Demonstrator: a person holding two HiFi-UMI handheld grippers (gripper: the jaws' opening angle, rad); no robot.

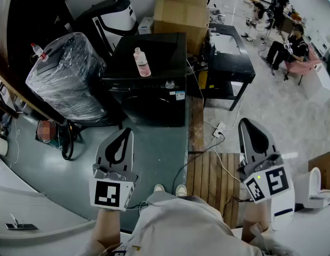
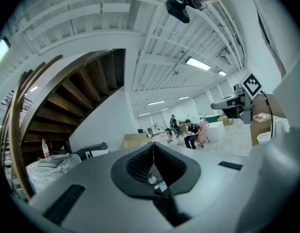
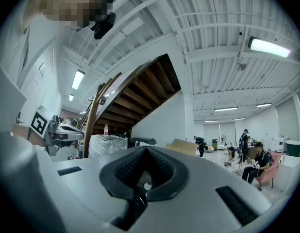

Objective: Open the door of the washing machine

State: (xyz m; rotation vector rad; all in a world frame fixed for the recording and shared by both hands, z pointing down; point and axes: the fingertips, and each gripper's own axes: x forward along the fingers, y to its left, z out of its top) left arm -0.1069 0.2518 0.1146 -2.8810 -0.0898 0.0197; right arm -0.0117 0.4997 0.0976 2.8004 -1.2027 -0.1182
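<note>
Open workshop hall, cardboard boxes, wrapped appliance

The washing machine is set near the middle of the floor, and a bottle is found on its top. A wrapped appliance is placed just to its left, beside the staircase. Cardboard boxes are stacked behind it, and a worktop is placed to its right. A power strip is laid on the floor before that worktop, with wooden slats nearer still. The left claw is held before the machine, well apart from it; the right claw is seen at the slats' right edge.
</note>
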